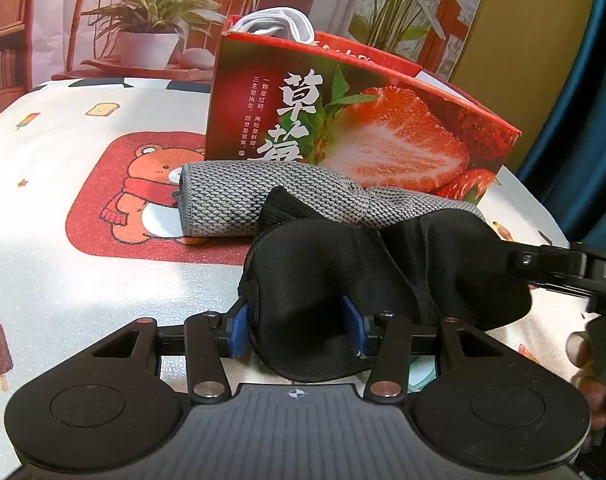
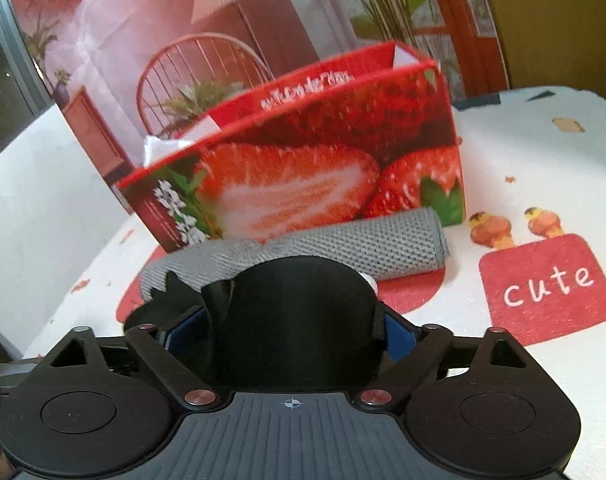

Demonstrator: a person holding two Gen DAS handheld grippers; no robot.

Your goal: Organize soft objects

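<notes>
Clamping the eye mask at opposite ends, both hand-held grippers are pinching limp, light padding (easily sagging).

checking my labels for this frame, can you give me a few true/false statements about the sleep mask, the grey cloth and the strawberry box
1. Both grippers grip the black sleep mask. True: left gripper, right gripper.
2. The grey cloth is inside the strawberry box. False: it lies on the tablecloth in front of the box.
3. Something white sticks out of the box top. True.
4. The box is closed. False: its top is open.
</notes>
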